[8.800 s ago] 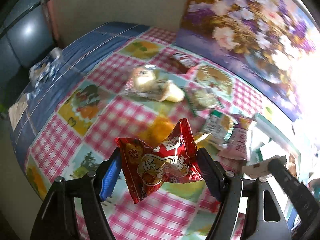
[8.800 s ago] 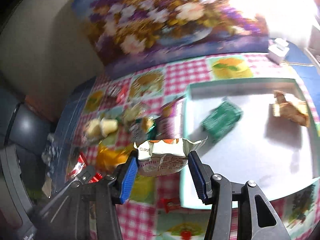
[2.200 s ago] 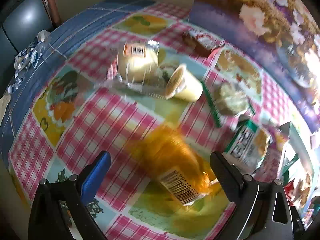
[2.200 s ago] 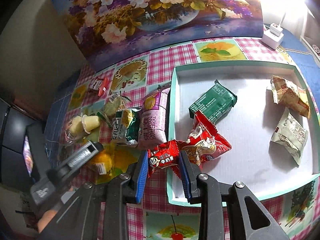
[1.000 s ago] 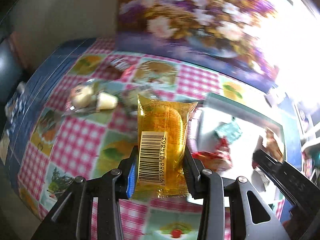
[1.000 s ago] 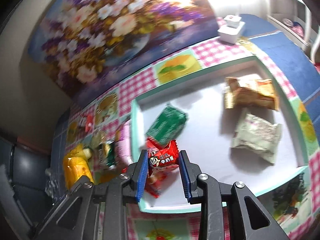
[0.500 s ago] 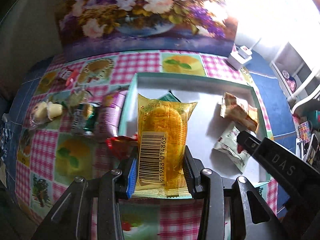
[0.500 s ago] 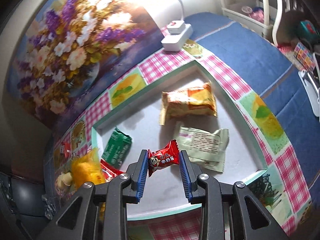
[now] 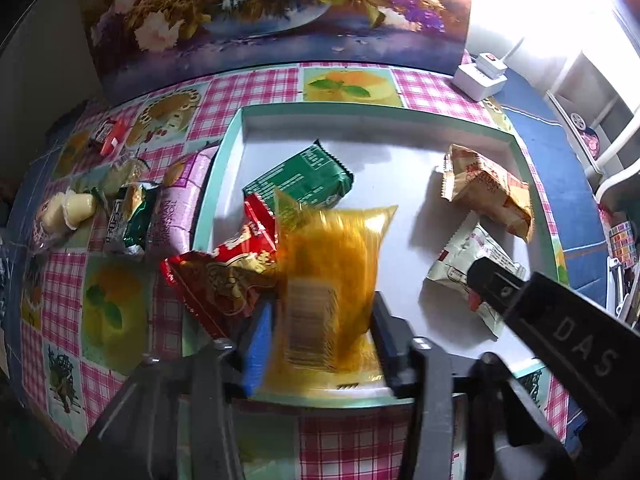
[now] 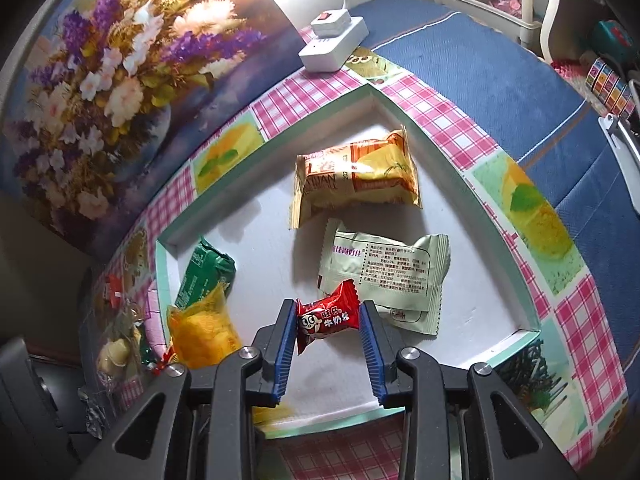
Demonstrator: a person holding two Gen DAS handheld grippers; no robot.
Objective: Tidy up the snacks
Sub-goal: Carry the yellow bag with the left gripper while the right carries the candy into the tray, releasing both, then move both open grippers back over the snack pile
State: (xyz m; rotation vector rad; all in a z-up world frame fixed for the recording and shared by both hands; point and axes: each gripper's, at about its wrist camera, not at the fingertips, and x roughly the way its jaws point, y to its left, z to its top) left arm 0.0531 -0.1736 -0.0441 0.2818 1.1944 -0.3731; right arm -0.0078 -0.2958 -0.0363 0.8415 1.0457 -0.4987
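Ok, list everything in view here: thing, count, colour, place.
tray: 1, mint rim, on cloth
green pack: 1, tray, far left
yellow pack: 1, blurred, between opening left jaws
big red pack: 1, over tray's left rim
orange pack: 1, tray, far right
pale pack: 1, tray, right
red candy: 1, in right jaws
loose snacks: several, mixed, left of tray
painting: 1, floral, behind
power strip: 1, white, far edge
left gripper: black
right gripper: black

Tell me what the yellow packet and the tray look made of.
Yellow packet: thin translucent plastic film, glossy; light glows through it and a barcode is printed on it. Tray: rigid, matte white floor with mint-green rim; probably painted wood or board, cannot say which.
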